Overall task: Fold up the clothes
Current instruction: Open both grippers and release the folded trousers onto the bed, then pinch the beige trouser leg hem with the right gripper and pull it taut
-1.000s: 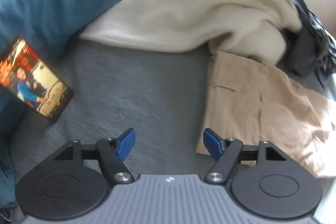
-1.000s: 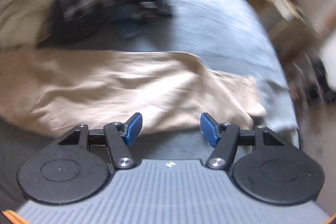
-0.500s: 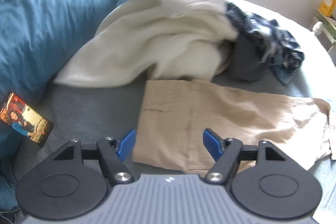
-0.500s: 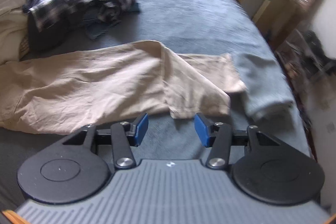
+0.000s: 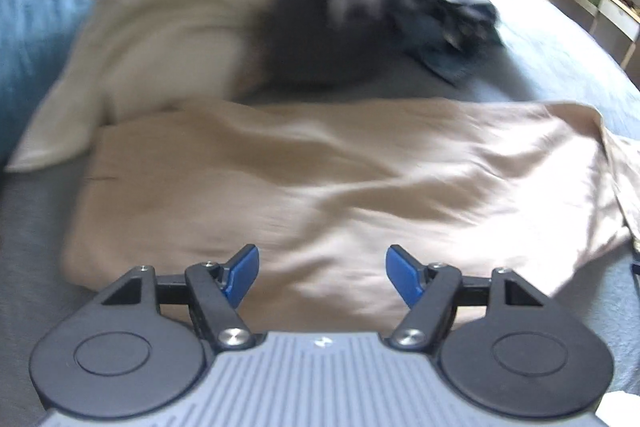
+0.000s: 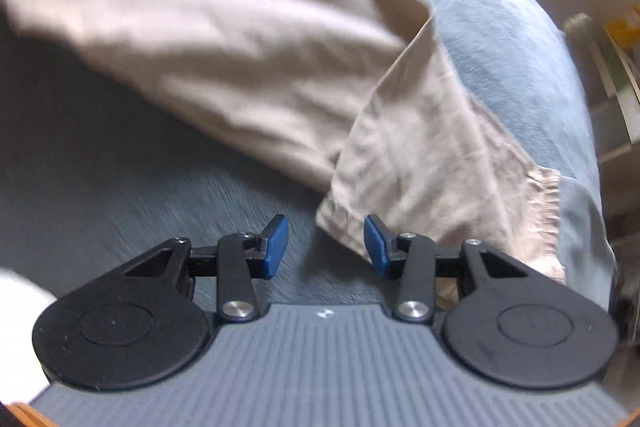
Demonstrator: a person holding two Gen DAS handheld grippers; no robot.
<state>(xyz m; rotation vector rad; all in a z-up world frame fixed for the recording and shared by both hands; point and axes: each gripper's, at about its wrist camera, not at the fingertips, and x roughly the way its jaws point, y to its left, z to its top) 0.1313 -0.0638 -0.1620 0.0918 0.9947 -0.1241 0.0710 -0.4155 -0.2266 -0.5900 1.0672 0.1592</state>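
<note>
Beige trousers (image 5: pixel 320 179) lie spread across the grey bed, waistband end to the left. My left gripper (image 5: pixel 322 277) hangs open above their near edge, nothing between its blue pads. In the right wrist view the trouser legs (image 6: pixel 224 39) run from upper left to a cuff end (image 6: pixel 420 163) folded toward me. My right gripper (image 6: pixel 326 241) is low over the bed with its jaws closing. The cuff's near corner reaches into the gap beside the right pad, and the pads do not press on it.
Behind the trousers lies a heap of cream cloth (image 5: pixel 160 39) and a dark plaid garment (image 5: pixel 372 11). A blue pillow (image 5: pixel 28 35) is at the far left. The grey blanket (image 6: pixel 120 163) covers the bed; shelves (image 6: pixel 616 75) stand past its right edge.
The left gripper swept right from the phone and bare blanket to over the trousers. The right gripper dropped down to the cuff end, rolled, and its jaws narrowed.
</note>
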